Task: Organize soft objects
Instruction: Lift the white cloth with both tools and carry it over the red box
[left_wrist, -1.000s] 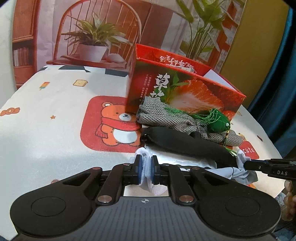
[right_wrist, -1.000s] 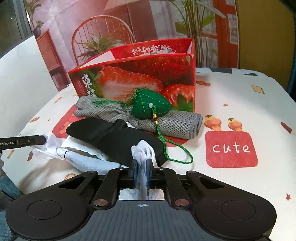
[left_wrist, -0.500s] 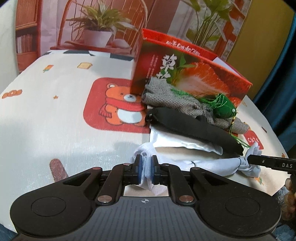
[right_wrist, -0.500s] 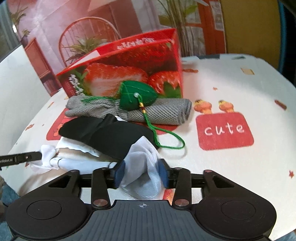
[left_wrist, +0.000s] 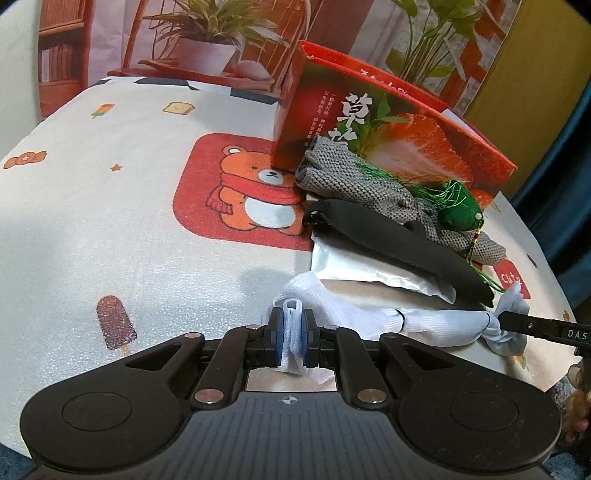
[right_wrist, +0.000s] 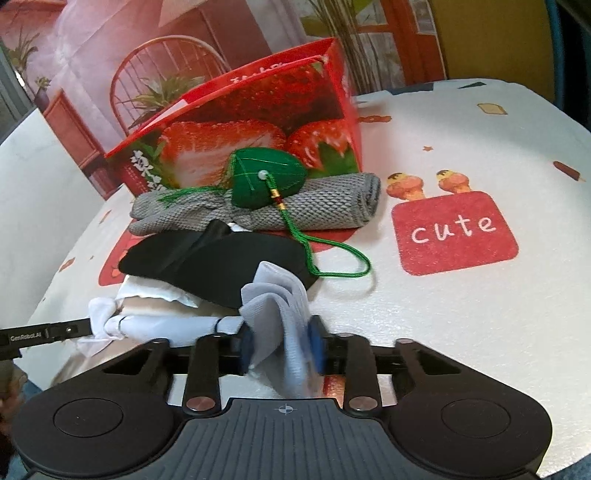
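A white sock (left_wrist: 436, 325) stretches across the table's near edge between my two grippers. My left gripper (left_wrist: 291, 341) is shut on one end of it. At the other end my right gripper (right_wrist: 280, 347) has its jaws closing, with the sock's bunched end (right_wrist: 280, 295) standing loosely between the pads. Behind the sock lies a black cloth piece (right_wrist: 221, 266) on a white packet (left_wrist: 354, 266). Further back is a rolled grey knit cloth (right_wrist: 325, 206) with a green tasselled sachet (right_wrist: 266, 181) on top.
A red strawberry box (left_wrist: 369, 122) stands open-topped right behind the pile. The sachet's green cord (right_wrist: 343, 266) loops out onto the printed tablecloth (left_wrist: 110, 221). The left tool's finger (right_wrist: 48, 332) and the right tool's finger (left_wrist: 535, 326) show at the frame edges.
My right gripper let go of the sock's end, opened wide, and is now narrowing around a thicker bunch of it. My left gripper kept its grip; both views have tilted slightly.
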